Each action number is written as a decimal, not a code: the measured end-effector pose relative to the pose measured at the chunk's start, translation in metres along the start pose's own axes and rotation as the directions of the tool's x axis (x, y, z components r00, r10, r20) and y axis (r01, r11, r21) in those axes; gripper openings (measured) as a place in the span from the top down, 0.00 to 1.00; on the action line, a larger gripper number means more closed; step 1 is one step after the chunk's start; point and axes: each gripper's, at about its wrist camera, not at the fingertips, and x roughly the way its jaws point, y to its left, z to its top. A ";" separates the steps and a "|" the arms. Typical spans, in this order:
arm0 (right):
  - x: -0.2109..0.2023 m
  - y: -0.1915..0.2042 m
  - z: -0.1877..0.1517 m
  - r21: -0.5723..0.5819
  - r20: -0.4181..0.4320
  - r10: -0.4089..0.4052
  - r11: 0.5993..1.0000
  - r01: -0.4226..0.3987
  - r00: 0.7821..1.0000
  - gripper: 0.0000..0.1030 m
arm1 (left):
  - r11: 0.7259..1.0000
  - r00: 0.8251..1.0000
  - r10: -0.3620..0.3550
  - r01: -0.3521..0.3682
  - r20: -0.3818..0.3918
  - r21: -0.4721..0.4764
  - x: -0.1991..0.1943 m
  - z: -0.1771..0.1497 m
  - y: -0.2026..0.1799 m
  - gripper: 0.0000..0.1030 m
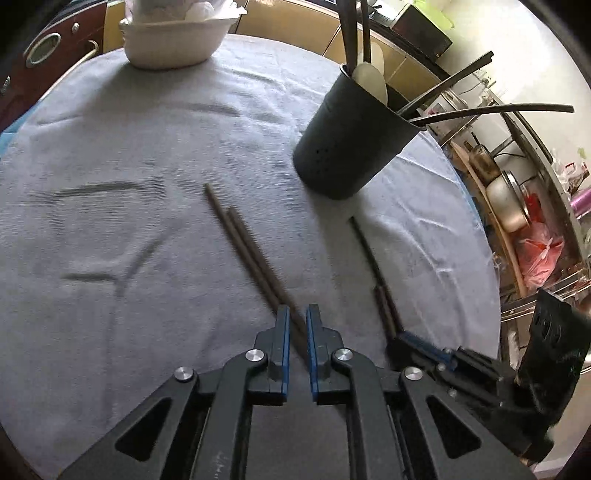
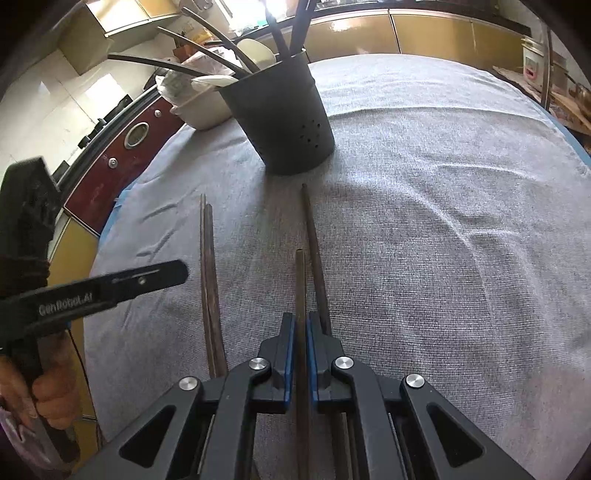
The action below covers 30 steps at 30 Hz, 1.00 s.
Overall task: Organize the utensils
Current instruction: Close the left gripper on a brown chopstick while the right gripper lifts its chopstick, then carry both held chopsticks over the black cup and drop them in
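- Round table under a grey cloth (image 1: 147,206), creased in places.
- Dark perforated utensil holder (image 1: 347,147) stood upright on the cloth, at about 1 o'clock from the left gripper. Inside it: several dark handles and 2 pale spoons (image 1: 371,79).
- Left gripper (image 1: 297,314): fingers drawn nearly together, clamped on a pair of brown chopsticks (image 1: 243,243). The pair ran out from the tips toward 11 o'clock, 1 stick reaching a little farther than the other.
- Right gripper (image 2: 300,321): fingers together, clamped on a single dark chopstick (image 2: 300,280) that pointed toward 12 o'clock in its own view.
- Just right of that stick, another chopstick (image 2: 312,236) lay on the cloth, its far tip close to the holder's base.
- White tub (image 1: 173,35) sat at the far edge of the table, at about 11 o'clock from the left gripper.
- A hand (image 2: 55,391) gripped the left tool's handle, seen at 8 o'clock in the right wrist view.
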 end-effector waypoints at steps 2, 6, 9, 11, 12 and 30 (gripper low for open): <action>0.000 -0.001 0.000 0.003 0.000 0.005 1.000 -0.005 1.000 0.92 | 1.000 1.000 0.004 -0.004 -0.020 -0.010 0.009 0.001 -0.001 0.93; -0.001 -0.003 0.000 0.007 0.000 0.018 1.000 -0.018 1.000 0.92 | 1.000 1.000 -0.020 0.019 -0.005 -0.023 0.015 0.005 -0.002 0.92; -0.001 -0.007 0.000 0.012 0.003 0.028 1.000 -0.028 1.000 0.92 | 0.999 0.999 -0.030 0.030 -0.020 -0.012 0.025 0.008 -0.007 0.89; -0.002 -0.007 0.000 0.015 0.004 0.032 0.999 -0.032 0.999 0.92 | 1.000 1.000 -0.011 0.011 -0.017 0.020 0.028 0.010 -0.015 0.88; -0.002 -0.008 0.000 0.017 0.004 0.035 0.999 -0.035 0.999 0.92 | 1.000 1.000 -0.010 0.010 -0.018 0.024 0.028 0.010 -0.016 0.86; 0.014 0.009 0.030 -0.069 -0.092 -0.029 0.997 0.023 0.995 0.92 | 0.970 0.969 0.237 -0.233 -0.075 0.064 0.051 0.066 -0.041 0.89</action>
